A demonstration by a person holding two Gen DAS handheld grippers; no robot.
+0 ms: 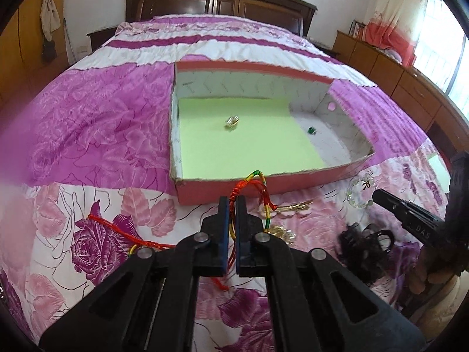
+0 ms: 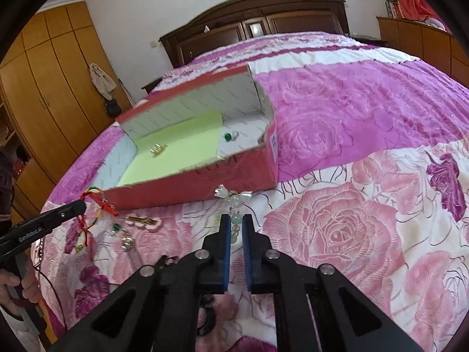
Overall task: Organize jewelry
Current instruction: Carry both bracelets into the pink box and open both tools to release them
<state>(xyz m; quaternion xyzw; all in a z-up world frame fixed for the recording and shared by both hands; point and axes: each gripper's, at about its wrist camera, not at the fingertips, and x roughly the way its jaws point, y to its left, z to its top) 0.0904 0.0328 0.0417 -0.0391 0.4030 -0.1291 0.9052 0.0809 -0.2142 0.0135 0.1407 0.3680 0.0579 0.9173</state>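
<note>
A red cardboard box lined with a green sheet lies on the bed. Inside it are a gold piece and a green bead. My left gripper is shut on a red, yellow and green string bracelet, held just before the box's near wall. My right gripper is shut on a clear bead bracelet with white flower charms, near the box's front wall.
Loose on the bedspread are a red cord, a gold clip, a green bead piece, a small clear ornament and a black hair tie. Wooden wardrobes stand left; the headboard stands far back.
</note>
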